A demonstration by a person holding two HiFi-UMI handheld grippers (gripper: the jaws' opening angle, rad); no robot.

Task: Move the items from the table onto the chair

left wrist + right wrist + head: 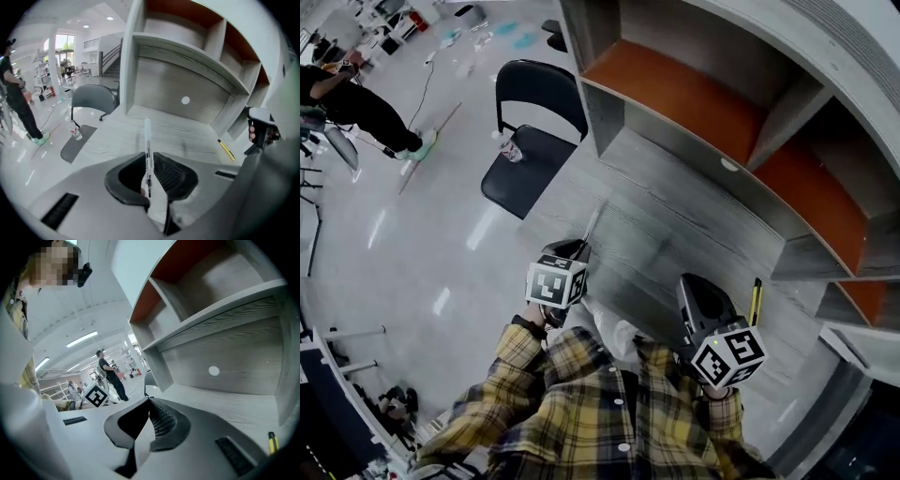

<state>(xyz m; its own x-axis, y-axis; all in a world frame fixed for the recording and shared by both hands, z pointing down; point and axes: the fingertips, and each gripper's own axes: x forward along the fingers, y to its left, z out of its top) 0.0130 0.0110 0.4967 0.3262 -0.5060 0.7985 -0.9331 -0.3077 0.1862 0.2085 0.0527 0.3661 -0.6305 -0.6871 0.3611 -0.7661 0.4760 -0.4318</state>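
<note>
- My left tongs (pixel 149 160) are narrow and clamped on a slim white pen (pixel 147 136). The pen sticks out past the tips, over the grey worktop (pixel 187 136).
- In the head view my left hand sits close to my body in a plaid sleeve (pixel 525 361). The left tongs (pixel 570 251) tilt steeply down, with their marker cube (pixel 553 283) facing up, and the pen (pixel 592 223) aims roughly toward the chair (pixel 523 173).
- My right tongs (pixel 150 405) are closed tight with nothing between them.
- My right hand is held near my chest at the worktop's near edge. The right tongs (pixel 697 298) point almost level along the worktop (pixel 675 225), toward the shelf unit (pixel 694 94).
- 1 yellow pen-like thing (pixel 757 300) lies flat on the worktop just beside my right tongs. It also shows at the right in the left gripper view (pixel 226 149) and low at the edge of the right gripper view (pixel 272 441).
- The chair (pixel 77 140) stands on the floor at the worktop's far end, well apart from both tongs.
- 1 small clear bottle (pixel 512 150) stands upright on the chair's seat, also seen from the left gripper view (pixel 77 134).
</note>
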